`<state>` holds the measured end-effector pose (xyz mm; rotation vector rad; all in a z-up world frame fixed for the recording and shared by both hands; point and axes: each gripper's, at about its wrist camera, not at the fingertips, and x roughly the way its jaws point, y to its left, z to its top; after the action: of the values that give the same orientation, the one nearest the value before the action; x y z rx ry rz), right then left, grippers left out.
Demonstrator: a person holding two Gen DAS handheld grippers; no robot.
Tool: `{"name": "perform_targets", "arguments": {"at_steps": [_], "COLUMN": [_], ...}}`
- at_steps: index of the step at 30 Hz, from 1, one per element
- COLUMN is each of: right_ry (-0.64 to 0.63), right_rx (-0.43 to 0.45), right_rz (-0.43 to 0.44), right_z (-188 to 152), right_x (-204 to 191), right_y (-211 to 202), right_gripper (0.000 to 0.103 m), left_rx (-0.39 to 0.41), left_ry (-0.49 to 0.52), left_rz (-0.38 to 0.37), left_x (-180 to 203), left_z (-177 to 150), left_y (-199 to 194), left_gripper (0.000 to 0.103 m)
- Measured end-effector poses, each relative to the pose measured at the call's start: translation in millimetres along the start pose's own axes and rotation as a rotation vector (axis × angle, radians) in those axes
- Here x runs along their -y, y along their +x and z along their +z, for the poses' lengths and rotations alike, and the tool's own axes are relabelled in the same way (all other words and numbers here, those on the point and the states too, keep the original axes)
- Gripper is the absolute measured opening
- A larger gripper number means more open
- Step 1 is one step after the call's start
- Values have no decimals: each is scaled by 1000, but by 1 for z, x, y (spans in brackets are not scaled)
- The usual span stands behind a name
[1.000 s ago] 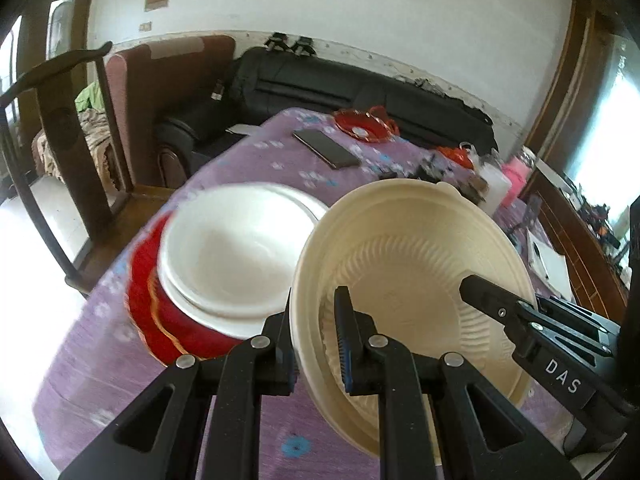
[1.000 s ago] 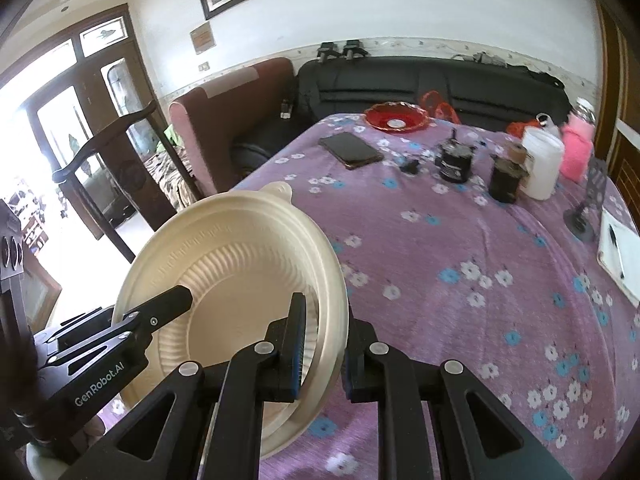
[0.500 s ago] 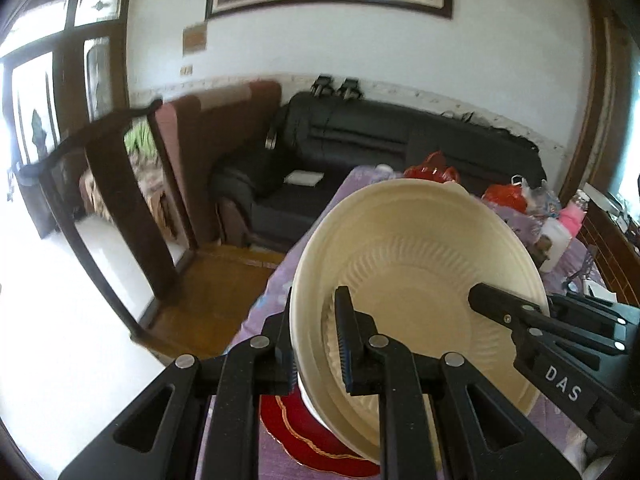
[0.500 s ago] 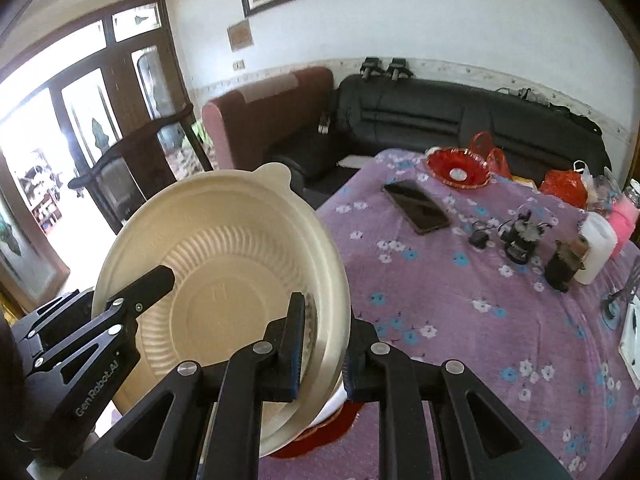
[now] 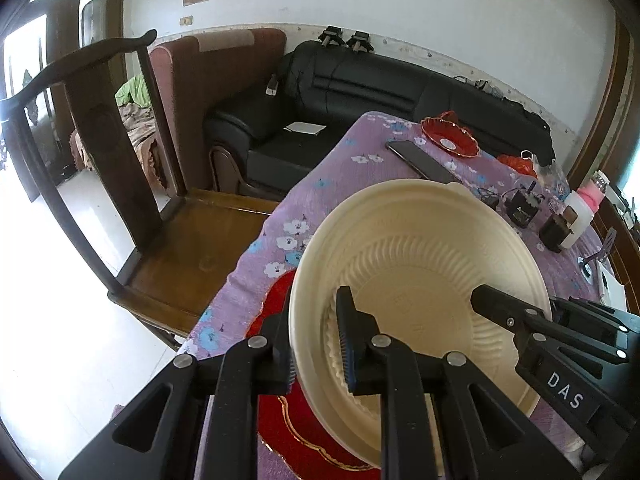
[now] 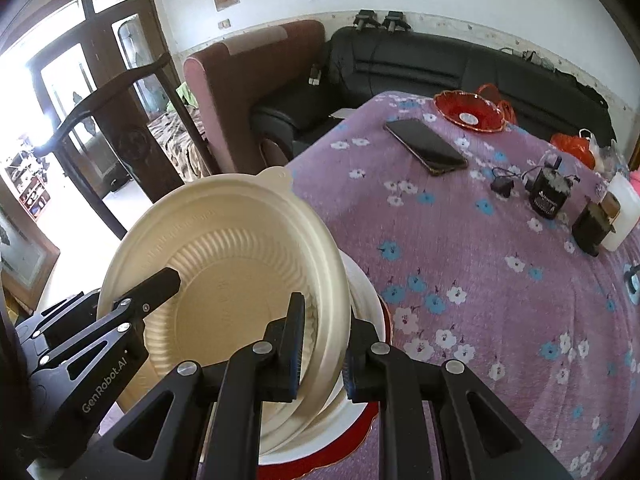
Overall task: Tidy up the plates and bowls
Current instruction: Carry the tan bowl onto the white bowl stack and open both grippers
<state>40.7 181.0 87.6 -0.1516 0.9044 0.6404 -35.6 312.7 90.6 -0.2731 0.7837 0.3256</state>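
Note:
A cream ribbed disposable bowl [image 5: 420, 256] is held by both grippers, one on each side of its rim. My left gripper [image 5: 316, 344] is shut on its left rim. My right gripper [image 6: 320, 344] is shut on its right rim; the bowl shows in the right wrist view [image 6: 224, 264]. Just under it is a white bowl [image 6: 366, 292] sitting on a red plate [image 5: 276, 308] with a gold edge, at the table's near left corner. The red plate also shows in the right wrist view [image 6: 344, 460]. Whether the cream bowl touches the white one I cannot tell.
The table has a purple flowered cloth [image 6: 460, 240]. Farther back lie a black phone [image 6: 426, 146], a red glass dish [image 6: 468, 112], small black gadgets [image 6: 550, 192] and a white jar [image 6: 622, 212]. A wooden chair [image 5: 168, 240] stands left of the table, a black sofa [image 5: 360, 92] behind.
Both grippers have carried the cream bowl up and then back down over the red plate. The views now tilt down toward the table again.

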Motion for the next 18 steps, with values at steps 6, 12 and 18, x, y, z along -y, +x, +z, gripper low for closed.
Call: {"name": "perform_targets", "arguments": {"at_steps": [6,12,18], "right_ry": [-20,-37,-24], "right_rx": [14,31,71], "right_rz": [-26,-52,-43], "right_z": [2,0,-3], "right_x": [-1,-3,-4], "right_y": [1,0,-5], "right_gripper": [18,18,34], "left_rx": [-4,-4,33], "left_ry": [-1,-3,0], "left_rz": [-3,15,46], "left_x": [1,4,5], "left_z": [1,-1,-5], "left_y": [3,6,-4], "left_gripper": [17,20,34]}}
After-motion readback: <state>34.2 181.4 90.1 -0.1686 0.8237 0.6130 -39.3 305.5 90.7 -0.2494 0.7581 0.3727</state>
